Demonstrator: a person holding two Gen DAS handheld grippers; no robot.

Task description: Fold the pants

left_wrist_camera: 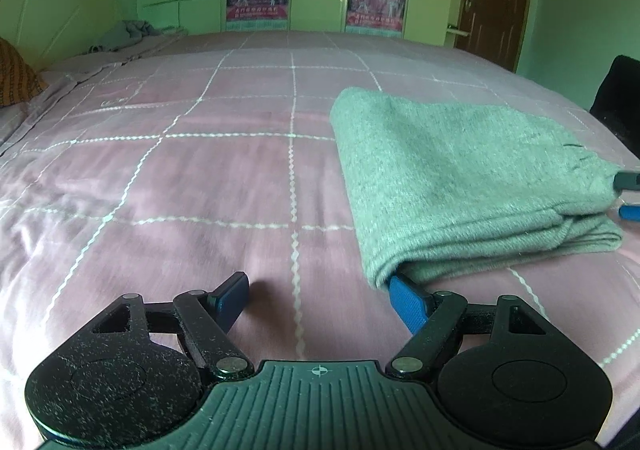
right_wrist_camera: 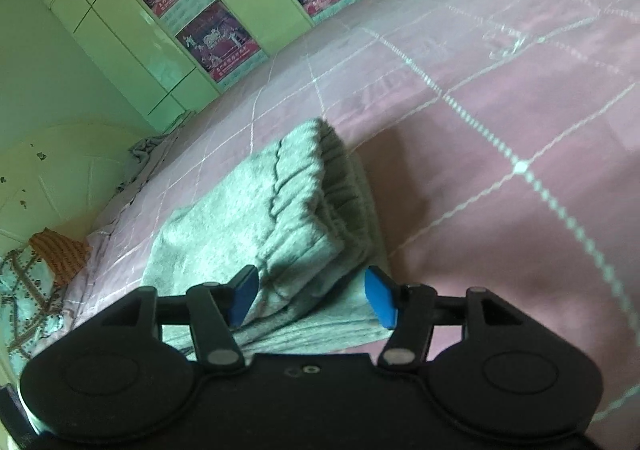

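Folded grey pants at 2 o'clock on pink bed. Left gripper wide open, empty, one finger tucked under hem. Right gripper part-open, straddling waistband w/o pinching. Risk: pulling out may drag layers, undoing fold.

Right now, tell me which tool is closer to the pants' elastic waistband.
Right. The right tool straddles the gathered waistband end of the folded pants, pads not pressing. The left tool sits at the opposite corner, one pad under the edge.
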